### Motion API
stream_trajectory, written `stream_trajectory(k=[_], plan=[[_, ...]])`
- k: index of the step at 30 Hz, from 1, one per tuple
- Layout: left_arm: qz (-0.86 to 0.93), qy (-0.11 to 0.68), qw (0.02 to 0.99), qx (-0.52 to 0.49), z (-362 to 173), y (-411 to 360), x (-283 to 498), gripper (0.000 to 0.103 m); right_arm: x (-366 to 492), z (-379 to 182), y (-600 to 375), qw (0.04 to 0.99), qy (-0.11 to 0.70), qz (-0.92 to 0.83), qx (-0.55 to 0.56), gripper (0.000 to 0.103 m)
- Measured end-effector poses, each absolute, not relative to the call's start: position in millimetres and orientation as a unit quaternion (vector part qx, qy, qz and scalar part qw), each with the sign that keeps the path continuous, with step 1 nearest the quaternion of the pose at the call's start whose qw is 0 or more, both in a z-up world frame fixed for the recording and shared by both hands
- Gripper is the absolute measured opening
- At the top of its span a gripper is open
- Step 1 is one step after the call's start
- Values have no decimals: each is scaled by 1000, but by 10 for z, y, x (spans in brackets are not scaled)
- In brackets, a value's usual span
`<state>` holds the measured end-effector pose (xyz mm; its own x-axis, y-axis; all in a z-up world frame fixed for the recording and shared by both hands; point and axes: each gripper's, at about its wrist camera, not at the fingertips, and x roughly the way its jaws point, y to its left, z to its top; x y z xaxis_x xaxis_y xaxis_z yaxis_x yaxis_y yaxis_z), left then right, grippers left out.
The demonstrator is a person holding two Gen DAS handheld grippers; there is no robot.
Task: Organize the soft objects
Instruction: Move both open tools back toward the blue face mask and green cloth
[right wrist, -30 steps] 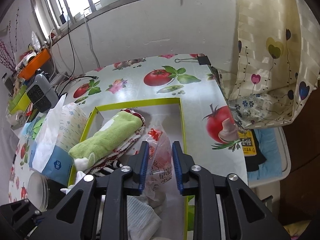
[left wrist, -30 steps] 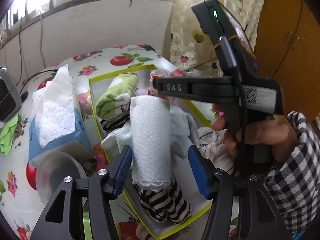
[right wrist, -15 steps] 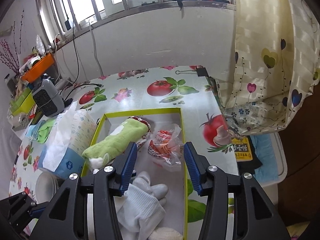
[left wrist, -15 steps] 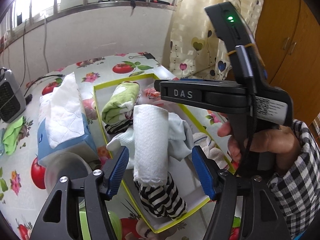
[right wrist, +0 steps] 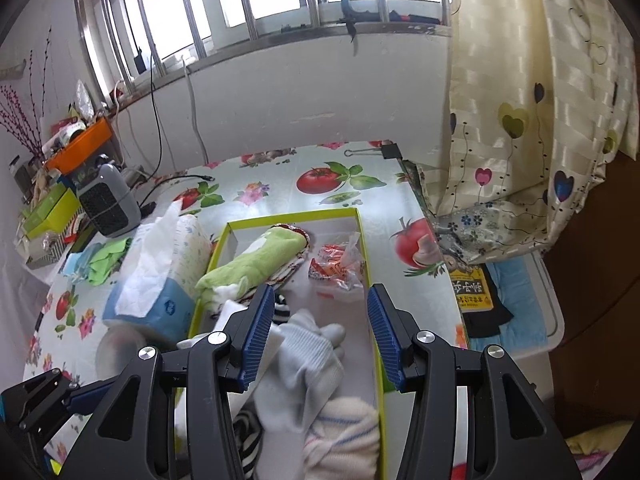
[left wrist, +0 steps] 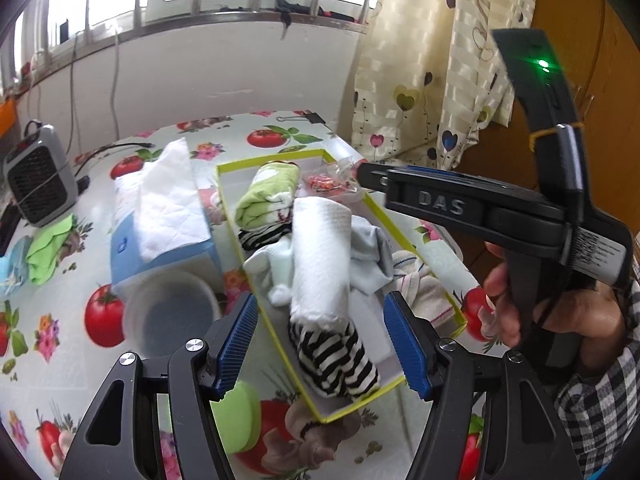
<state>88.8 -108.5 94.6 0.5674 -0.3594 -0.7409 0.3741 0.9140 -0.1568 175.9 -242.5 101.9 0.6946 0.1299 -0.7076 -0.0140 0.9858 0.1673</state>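
The left gripper (left wrist: 322, 346) is held above the near end of a yellow-rimmed tray (left wrist: 400, 236) and is angled steeply downward. Its blue pads (left wrist: 236, 344) are spread wide, having just been opening, and nothing is gripped; the rolled white towel (left wrist: 322, 264) and the black-and-white striped roll (left wrist: 340, 360) are seen between them but lie below in the tray, untouched.

The right gripper (right wrist: 320, 334) is likewise tilted downward over the tray (right wrist: 366, 248). Its jaws are parted and have just been opening; no item is pressed by the pads (right wrist: 382, 340). In the left wrist view, its body is seen gripped by a hand (left wrist: 552, 312) emerging from a checked sleeve (left wrist: 600, 404).

Inside the tray are stored a green rolled towel (right wrist: 256, 258), a clear packet with red print (right wrist: 338, 270), white socks (right wrist: 308, 364) and a striped cream cloth (right wrist: 344, 432). A tissue pack (right wrist: 160, 276) is placed just left of the tray on the tomato-print tablecloth (right wrist: 280, 188).
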Motion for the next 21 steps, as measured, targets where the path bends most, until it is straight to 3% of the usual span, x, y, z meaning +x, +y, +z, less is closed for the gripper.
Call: stream_trajectory(k=[21], plan=[[-153, 404, 902, -20, 984, -361, 535, 65, 1073, 1210, -1895, 928, 361, 42, 81, 50]])
